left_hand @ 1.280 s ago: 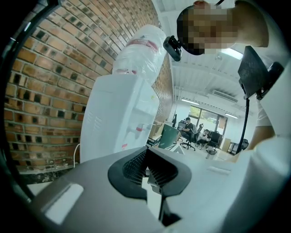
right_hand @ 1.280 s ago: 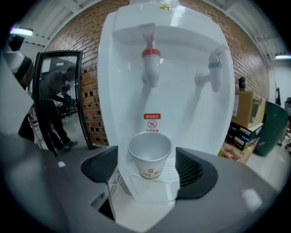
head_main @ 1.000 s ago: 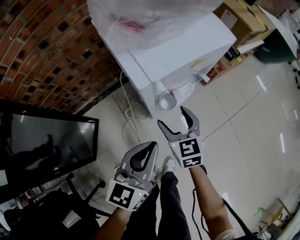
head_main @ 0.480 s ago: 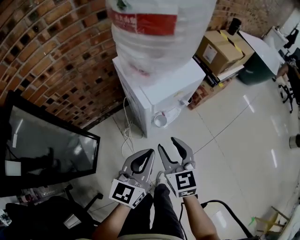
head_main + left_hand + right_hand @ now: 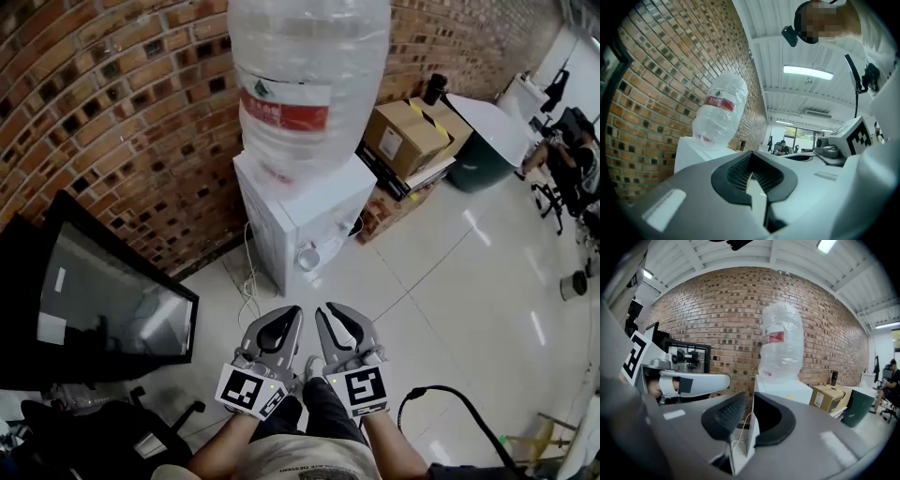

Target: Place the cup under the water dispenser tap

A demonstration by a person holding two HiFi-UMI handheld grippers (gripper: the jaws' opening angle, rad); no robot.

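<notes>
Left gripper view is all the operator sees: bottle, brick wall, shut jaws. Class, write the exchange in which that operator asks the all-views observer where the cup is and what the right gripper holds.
Operator: Where is the cup?
Observer: The head view shows the cup standing in the front recess of the water dispenser, with nothing gripping it.
Operator: And the right gripper?
Observer: The right gripper holds nothing. Its jaws have just been closing and stand a narrow gap apart.
</notes>
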